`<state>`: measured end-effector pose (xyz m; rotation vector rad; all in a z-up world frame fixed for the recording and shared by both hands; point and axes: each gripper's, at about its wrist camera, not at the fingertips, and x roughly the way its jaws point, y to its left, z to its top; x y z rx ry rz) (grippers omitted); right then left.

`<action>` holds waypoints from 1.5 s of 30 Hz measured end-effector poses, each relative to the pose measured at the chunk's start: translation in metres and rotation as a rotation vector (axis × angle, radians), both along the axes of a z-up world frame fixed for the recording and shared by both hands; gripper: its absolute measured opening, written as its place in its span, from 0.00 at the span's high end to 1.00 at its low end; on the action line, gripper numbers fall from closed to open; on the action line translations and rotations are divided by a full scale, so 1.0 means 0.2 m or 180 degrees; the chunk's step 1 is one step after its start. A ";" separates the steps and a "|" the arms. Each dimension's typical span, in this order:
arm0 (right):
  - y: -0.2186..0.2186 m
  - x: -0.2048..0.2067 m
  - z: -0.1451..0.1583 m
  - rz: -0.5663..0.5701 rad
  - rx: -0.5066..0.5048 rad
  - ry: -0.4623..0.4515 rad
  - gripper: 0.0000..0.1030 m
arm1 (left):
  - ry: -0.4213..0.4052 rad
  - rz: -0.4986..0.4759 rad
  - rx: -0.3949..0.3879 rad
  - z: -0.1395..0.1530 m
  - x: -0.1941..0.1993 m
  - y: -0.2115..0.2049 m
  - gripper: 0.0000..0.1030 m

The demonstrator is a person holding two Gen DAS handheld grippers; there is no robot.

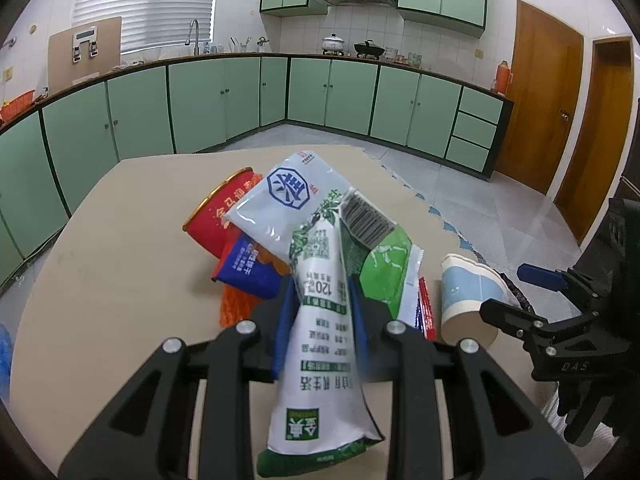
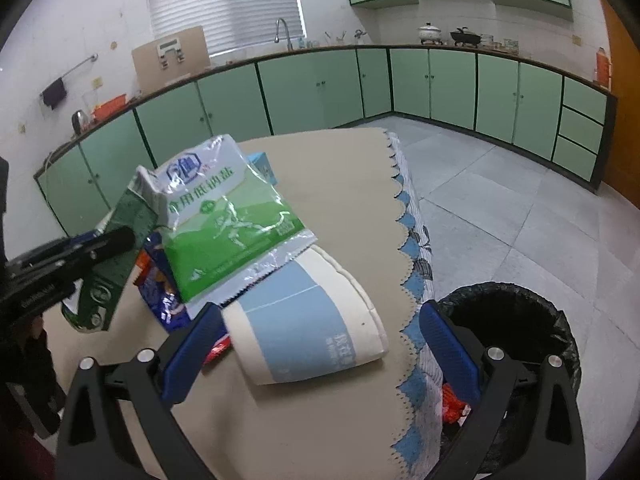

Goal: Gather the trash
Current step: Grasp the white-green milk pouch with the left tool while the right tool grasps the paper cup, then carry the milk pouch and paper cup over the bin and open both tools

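Landmark: black-lined bin (image 2: 516, 320), on floor past table's scalloped edge.

- Table (image 1: 120, 240): trash pile well apart from bin; dragged items could slide over edge.
- Green-white pouch (image 1: 320, 300): pinched by left gripper (image 1: 320, 320), floppy, overhanging pile; may snag neighbours or slip free before reaching bin.
- Paper cup (image 2: 304, 320): lies on side, nearest bin; right gripper (image 2: 316, 344) spread wide, straddling it, not gripping; closing likely crushes or rolls it.
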<state>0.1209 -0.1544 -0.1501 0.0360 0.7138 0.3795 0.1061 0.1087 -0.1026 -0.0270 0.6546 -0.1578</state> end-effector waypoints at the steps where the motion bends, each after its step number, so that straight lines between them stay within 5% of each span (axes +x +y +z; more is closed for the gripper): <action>1: 0.00 0.01 -0.01 0.0012 0.0014 0.0018 0.06 | 0.0003 0.0002 0.0001 -0.01 0.01 0.01 0.75; 11: 0.06 0.03 -0.05 0.0172 -0.0099 0.0112 0.06 | 0.0008 0.0019 0.0027 -0.02 0.02 -0.02 0.75; 14: 0.06 0.04 -0.06 0.0256 -0.0027 0.0204 0.23 | 0.0009 0.0022 0.0034 -0.03 0.01 -0.02 0.75; 21: 0.08 -0.02 0.00 0.0279 -0.0056 0.0081 0.26 | -0.0008 0.0037 0.0028 -0.03 0.00 -0.02 0.75; 34: -0.12 -0.11 0.21 -0.0130 0.0084 -0.0195 0.26 | -0.0136 -0.0163 -0.0030 0.05 -0.01 -0.10 0.75; 45: -0.56 -0.13 0.27 -0.0825 0.0033 -0.0216 0.26 | -0.0149 -0.0733 -0.0202 0.11 0.10 -0.48 0.75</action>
